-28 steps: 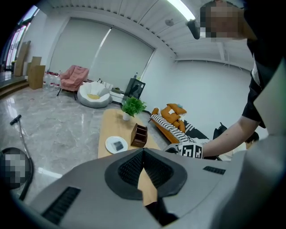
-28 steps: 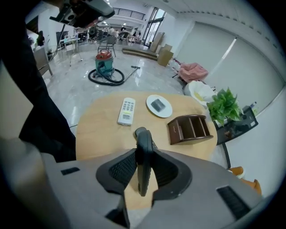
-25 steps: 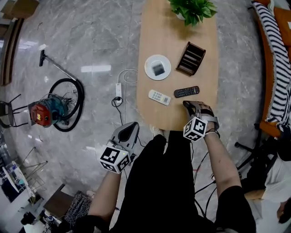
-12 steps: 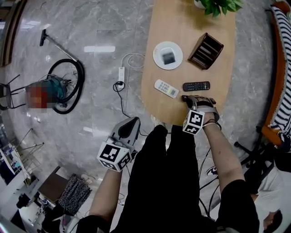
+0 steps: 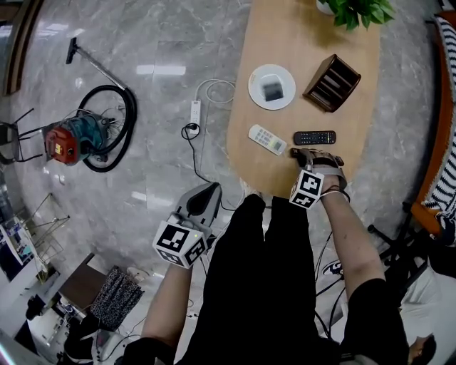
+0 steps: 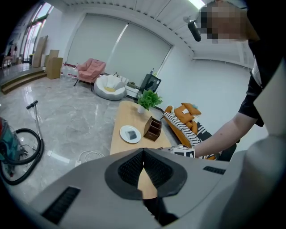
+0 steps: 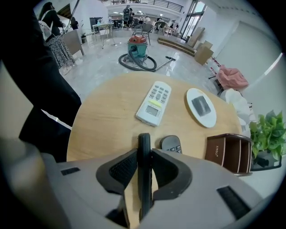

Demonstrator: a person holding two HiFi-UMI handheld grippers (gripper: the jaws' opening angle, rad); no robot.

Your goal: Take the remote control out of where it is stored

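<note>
My right gripper point(image 7: 144, 166) is shut on a slim black remote point(image 7: 144, 144), held edge-on between the pads, just above the near end of the wooden table point(image 7: 103, 120). A second black remote point(image 7: 171, 144) lies flat on the table right beside it, and in the head view this remote point(image 5: 314, 137) sits just beyond the right gripper point(image 5: 315, 157). The brown wooden holder point(image 5: 331, 83) stands farther back, its slots showing nothing inside. My left gripper point(image 5: 204, 200) hangs over the floor left of the table, with its pads point(image 6: 132, 167) together on nothing.
A white remote point(image 5: 268, 140) lies left of the black one. Behind it is a white plate point(image 5: 271, 86) with a small grey object, and a potted plant point(image 5: 356, 11) at the far end. A vacuum cleaner point(image 5: 71, 139) and power strip point(image 5: 194, 112) are on the floor; a striped sofa point(image 5: 447, 107) is at right.
The head view has swung, so the table sits farther right and up. My right gripper has edged closer to the black remote on the table. The left gripper stays where it was.
</note>
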